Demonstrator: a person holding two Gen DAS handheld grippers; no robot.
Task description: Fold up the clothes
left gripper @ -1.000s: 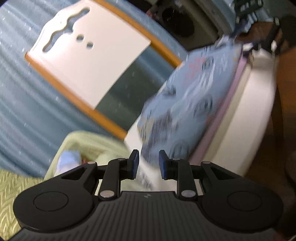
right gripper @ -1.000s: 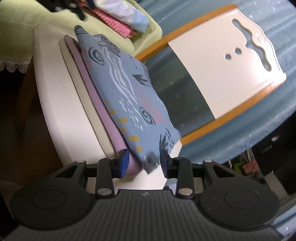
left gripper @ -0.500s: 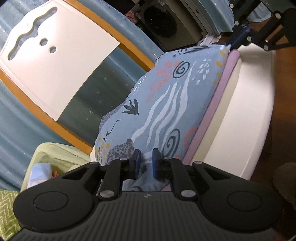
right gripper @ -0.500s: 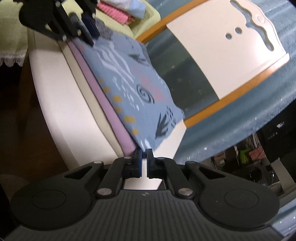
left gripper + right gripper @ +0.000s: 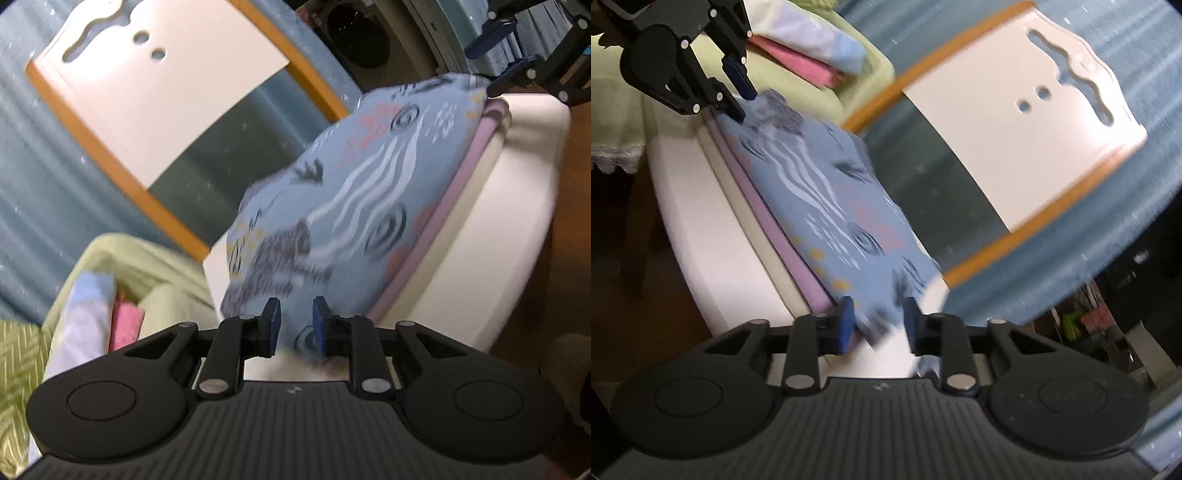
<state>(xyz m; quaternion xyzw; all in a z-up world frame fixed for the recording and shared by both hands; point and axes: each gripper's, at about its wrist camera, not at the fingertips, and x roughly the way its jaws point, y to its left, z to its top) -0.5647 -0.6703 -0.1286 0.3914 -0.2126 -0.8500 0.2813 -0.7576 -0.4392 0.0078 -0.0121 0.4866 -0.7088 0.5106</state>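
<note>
A folded blue cloth with white waves and dark swirls (image 5: 354, 206) (image 5: 827, 199) lies on top of a purple cloth (image 5: 443, 218) and a cream one, stacked on a white chair seat (image 5: 491, 236) (image 5: 701, 206). My left gripper (image 5: 295, 325) is open at one near corner of the blue cloth, which lies loosely between its fingers. My right gripper (image 5: 878, 321) is open at the opposite corner, its fingers either side of the cloth's edge. Each gripper shows in the other's view, the right gripper (image 5: 498, 55) and the left gripper (image 5: 740, 92) both at the far corners.
The chair's white back with an orange rim (image 5: 162, 96) (image 5: 1015, 122) rises behind the stack. A green basket (image 5: 122, 258) (image 5: 864, 74) beside the seat holds folded pink and pale blue clothes. A blue curtain hangs behind, and brown floor (image 5: 635, 273) lies in front.
Both grippers were shut on the blue cloth's corners half a second ago and have opened. Both have drawn back slightly from the stack.
</note>
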